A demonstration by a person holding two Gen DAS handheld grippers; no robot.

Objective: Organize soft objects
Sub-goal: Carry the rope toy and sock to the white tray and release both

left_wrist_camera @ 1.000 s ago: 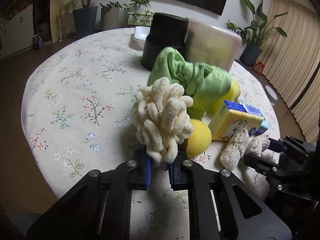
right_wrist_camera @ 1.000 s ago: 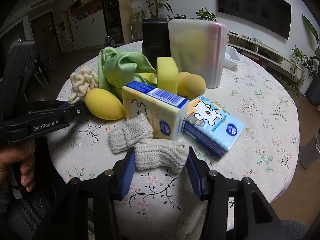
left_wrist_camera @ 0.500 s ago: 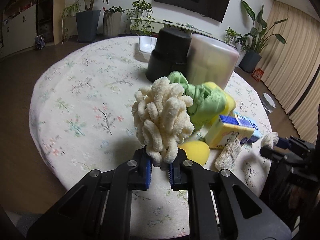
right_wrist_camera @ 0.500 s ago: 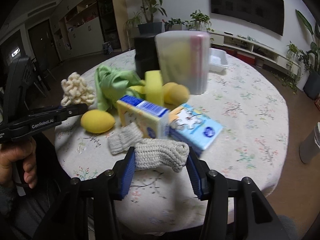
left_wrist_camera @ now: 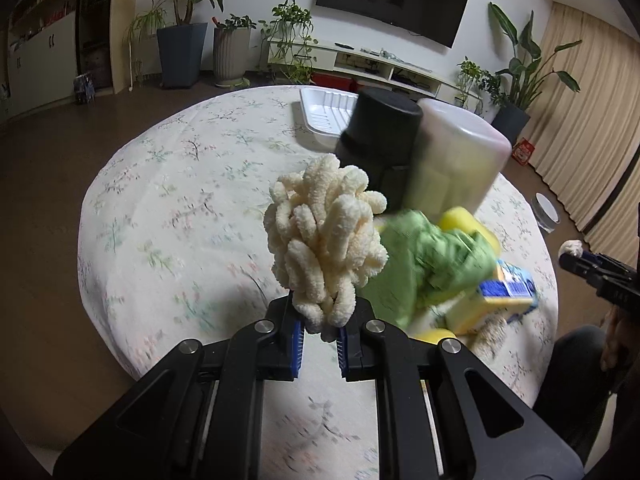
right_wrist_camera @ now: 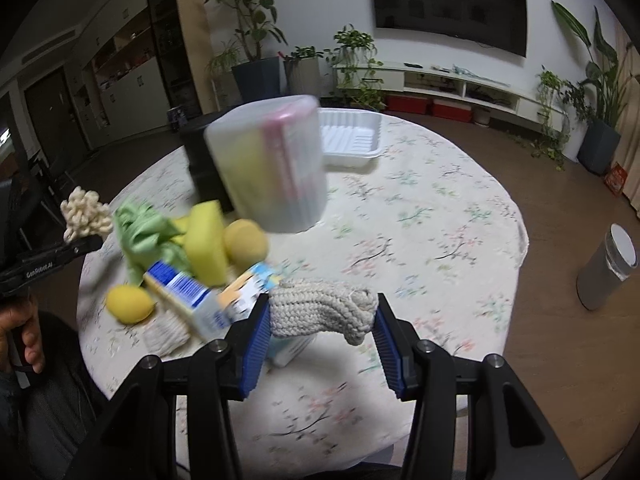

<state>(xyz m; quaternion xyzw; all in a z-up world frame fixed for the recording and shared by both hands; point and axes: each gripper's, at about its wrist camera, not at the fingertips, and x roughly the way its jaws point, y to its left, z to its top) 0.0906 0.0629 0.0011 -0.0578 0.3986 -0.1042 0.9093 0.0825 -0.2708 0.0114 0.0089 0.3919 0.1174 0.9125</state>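
You have both pieces off table now: left gripper (left_wrist_camera: 320, 330) clamps cream looped chenille puff (left_wrist_camera: 326, 240), right gripper (right_wrist_camera: 322, 330) holds grey knitted roll (right_wrist_camera: 320, 312) across its width. Pile drops toward 9 o'clock of roll; second grey knit piece (right_wrist_camera: 166, 334) remains on floral cloth. Carry to white tray (right_wrist_camera: 352, 140), 12 o'clock.

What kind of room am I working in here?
Most likely a home living room: a wall-mounted television, potted plants on the floor, curtains, and a round table under a floral cloth.
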